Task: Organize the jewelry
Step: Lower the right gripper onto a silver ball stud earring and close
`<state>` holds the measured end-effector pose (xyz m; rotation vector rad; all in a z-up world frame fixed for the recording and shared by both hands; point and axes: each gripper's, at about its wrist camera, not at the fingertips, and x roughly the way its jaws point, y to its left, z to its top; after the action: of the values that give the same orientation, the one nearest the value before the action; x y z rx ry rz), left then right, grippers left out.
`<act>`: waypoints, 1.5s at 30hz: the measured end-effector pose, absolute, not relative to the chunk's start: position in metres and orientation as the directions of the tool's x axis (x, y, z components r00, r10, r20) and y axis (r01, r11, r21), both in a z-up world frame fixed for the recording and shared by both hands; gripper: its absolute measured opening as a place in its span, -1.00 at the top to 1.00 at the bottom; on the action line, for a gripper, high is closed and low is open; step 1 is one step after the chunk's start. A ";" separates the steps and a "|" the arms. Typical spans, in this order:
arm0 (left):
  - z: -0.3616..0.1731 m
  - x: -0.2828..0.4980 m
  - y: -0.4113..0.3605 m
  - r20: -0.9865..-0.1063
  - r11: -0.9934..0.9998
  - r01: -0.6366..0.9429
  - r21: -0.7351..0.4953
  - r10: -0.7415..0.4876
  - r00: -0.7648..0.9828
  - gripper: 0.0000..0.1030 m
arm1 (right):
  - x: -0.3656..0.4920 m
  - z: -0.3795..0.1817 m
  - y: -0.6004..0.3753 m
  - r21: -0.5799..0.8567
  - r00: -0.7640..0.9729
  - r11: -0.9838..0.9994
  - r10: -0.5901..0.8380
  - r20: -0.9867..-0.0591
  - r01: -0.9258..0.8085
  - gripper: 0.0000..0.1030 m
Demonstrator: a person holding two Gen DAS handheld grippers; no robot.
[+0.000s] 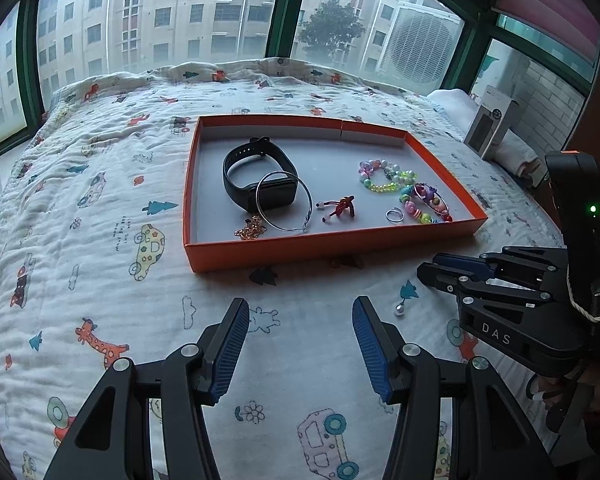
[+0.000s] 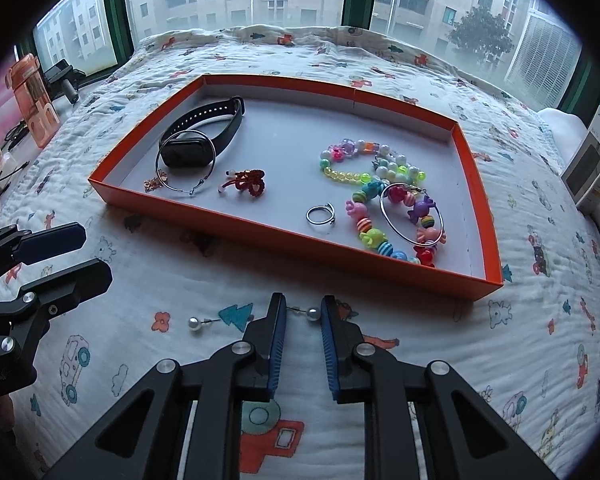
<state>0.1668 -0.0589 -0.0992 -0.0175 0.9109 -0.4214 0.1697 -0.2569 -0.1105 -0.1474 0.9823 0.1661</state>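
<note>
Through the left wrist view I am looking down at a white quilted bedspread printed with cartoon animals and cars (image 1: 100, 208), and my left gripper (image 1: 298, 344) is hovering at the bottom centre of the frame with its blue-padded jaws standing about half open and nothing between them. Above it, in the middle of the frame, a shallow orange cardboard tray with a grey floor (image 1: 324, 250) is lying on the bedspread; inside it I am seeing a black smartwatch band (image 1: 256, 172) with a thin silver hoop (image 1: 284, 202) leaning across it, a small gold chain (image 1: 250, 228) at the tray's lower left corner, a red knotted cord charm (image 1: 340, 208), a small silver ring (image 1: 395, 215) and a pile of bright multicoloured bead bracelets (image 1: 404, 190) to the right. My right gripper (image 1: 436, 272) is reaching in from the right edge, and a pearl drop earring (image 1: 399, 309) is lying just below it on the cloth. Through the right wrist view I am seeing the right gripper's jaws narrowed around a second pearl earring (image 2: 311, 313) at the bottom centre, the pearl sitting between the pads close to the right one; I cannot tell whether they are pressing on it. The first pearl is lying apart at the lower left, and the tray is filling the middle of the frame.
</note>
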 end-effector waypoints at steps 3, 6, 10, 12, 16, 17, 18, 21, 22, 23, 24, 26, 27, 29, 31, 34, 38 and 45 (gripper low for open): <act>-0.099 0.165 -0.061 -0.764 0.917 0.354 -0.186 -0.361 0.535 -0.12 | 0.168 -0.110 -0.259 -0.040 0.546 0.978 0.082 -0.834 -0.206 0.61; -0.099 0.164 -0.064 -0.766 0.915 0.356 -0.189 -0.364 0.530 -0.12 | 0.166 -0.108 -0.264 -0.022 0.543 0.978 0.095 -0.834 -0.206 0.61; -0.099 0.162 -0.070 -0.770 0.911 0.363 -0.195 -0.371 0.519 -0.12 | 0.160 -0.107 -0.275 0.005 0.538 0.978 0.119 -0.834 -0.208 0.61; -0.099 0.161 -0.076 -0.774 0.909 0.372 -0.189 -0.371 0.513 -0.12 | 0.158 -0.106 -0.280 0.002 0.540 0.978 0.118 -0.833 -0.209 0.61; -0.102 0.158 -0.090 -0.785 0.898 0.400 -0.184 -0.379 0.491 -0.12 | 0.153 -0.103 -0.291 0.012 0.545 0.977 0.129 -0.829 -0.213 0.61; -0.103 0.158 -0.095 -0.788 0.896 0.407 -0.178 -0.377 0.486 -0.12 | 0.153 -0.103 -0.293 0.015 0.546 0.977 0.132 -0.827 -0.214 0.61; -0.104 0.158 -0.099 -0.793 0.896 0.412 -0.169 -0.371 0.482 -0.12 | 0.152 -0.103 -0.295 0.021 0.545 0.976 0.138 -0.827 -0.215 0.61; -0.110 0.158 -0.113 -0.807 0.893 0.426 -0.144 -0.355 0.472 -0.12 | 0.152 -0.102 -0.299 0.035 0.548 0.975 0.153 -0.822 -0.221 0.61; -0.112 0.158 -0.116 -0.811 0.894 0.428 -0.131 -0.345 0.472 -0.12 | 0.151 -0.101 -0.300 0.044 0.548 0.974 0.163 -0.820 -0.224 0.61; -0.113 0.158 -0.119 -0.817 0.896 0.430 -0.113 -0.330 0.473 -0.12 | 0.151 -0.100 -0.302 0.050 0.549 0.972 0.171 -0.818 -0.228 0.61; -0.115 0.159 -0.123 -0.822 0.898 0.431 -0.092 -0.313 0.476 -0.12 | 0.151 -0.100 -0.302 0.054 0.551 0.971 0.177 -0.816 -0.233 0.61; -0.117 0.161 -0.127 -0.829 0.899 0.432 -0.062 -0.288 0.480 -0.12 | 0.150 -0.099 -0.305 0.062 0.554 0.968 0.190 -0.810 -0.242 0.61; -0.118 0.162 -0.128 -0.831 0.900 0.432 -0.054 -0.281 0.480 -0.12 | 0.150 -0.098 -0.306 0.067 0.556 0.967 0.196 -0.808 -0.244 0.61; -0.118 0.163 -0.129 -0.834 0.904 0.426 -0.035 -0.261 0.486 -0.12 | 0.150 -0.097 -0.308 0.076 0.558 0.966 0.207 -0.804 -0.248 0.61; -0.118 0.166 -0.129 -0.838 0.909 0.416 -0.023 -0.245 0.488 -0.12 | 0.150 -0.097 -0.310 0.084 0.560 0.964 0.216 -0.800 -0.252 0.61; -0.119 0.170 -0.130 -0.841 0.916 0.400 0.005 -0.212 0.498 -0.12 | 0.149 -0.098 -0.313 0.096 0.559 0.962 0.227 -0.797 -0.255 0.61; -0.117 0.171 -0.130 -0.843 0.920 0.391 0.001 -0.209 0.495 -0.12 | 0.148 -0.099 -0.318 0.114 0.559 0.959 0.245 -0.792 -0.258 0.61; -0.111 0.157 -0.150 -0.826 0.909 0.418 0.009 -0.229 0.515 -0.11 | 0.148 -0.099 -0.324 0.139 0.559 0.951 0.276 -0.782 -0.275 0.61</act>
<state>0.1572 -0.1496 -0.1111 0.2172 0.9546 -0.3918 0.1476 -0.3239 -0.0985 0.0007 0.9218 0.3250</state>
